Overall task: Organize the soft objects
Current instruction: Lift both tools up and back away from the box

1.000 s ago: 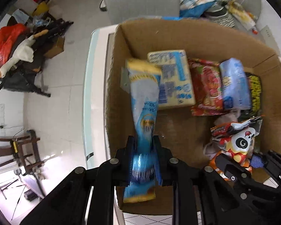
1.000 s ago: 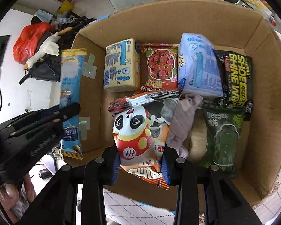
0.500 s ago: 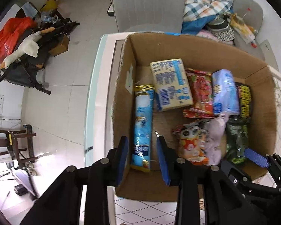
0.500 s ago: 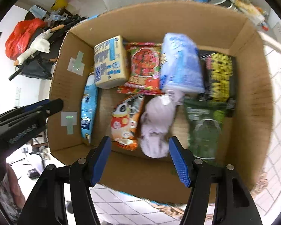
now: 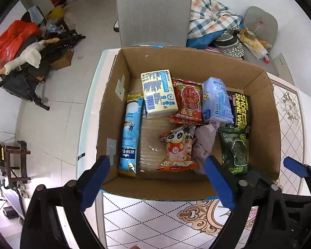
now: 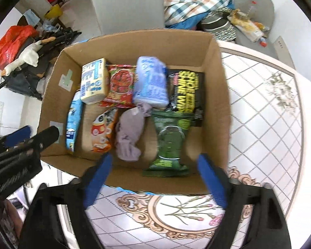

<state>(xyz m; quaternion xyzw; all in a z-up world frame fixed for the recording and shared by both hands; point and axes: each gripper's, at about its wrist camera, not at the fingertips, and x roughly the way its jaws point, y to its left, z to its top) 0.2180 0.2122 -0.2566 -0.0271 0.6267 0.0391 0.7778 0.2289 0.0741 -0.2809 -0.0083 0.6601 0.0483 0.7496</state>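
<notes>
A cardboard box (image 5: 188, 66) (image 6: 134, 41) stands on the table and holds several soft packs. A long blue pack (image 5: 130, 132) (image 6: 73, 122) lies along its left wall. A panda snack bag (image 5: 177, 149) (image 6: 101, 132) lies beside a mauve cloth (image 5: 204, 143) (image 6: 129, 132) and a green pack (image 5: 235, 149) (image 6: 170, 143). Behind them lie a yellow pack (image 5: 158, 93), a red pack (image 5: 188, 101), a pale blue pack (image 5: 216, 99) and a black pack (image 5: 241, 108). My left gripper (image 5: 157, 183) and my right gripper (image 6: 154, 178) are both open and empty, above the box's near edge.
The table has a patterned cloth (image 5: 155, 220) (image 6: 259, 114). A grey chair (image 5: 153, 12) stands behind the box, with a checked blanket (image 5: 209, 14) and clutter on a second chair (image 5: 259, 27). On the floor at left are a red bag (image 5: 10, 39) and a goose toy (image 5: 24, 58).
My left gripper let go of the long blue pack and my right gripper let go of the panda bag. Both opened wide and drew back up out of the box.
</notes>
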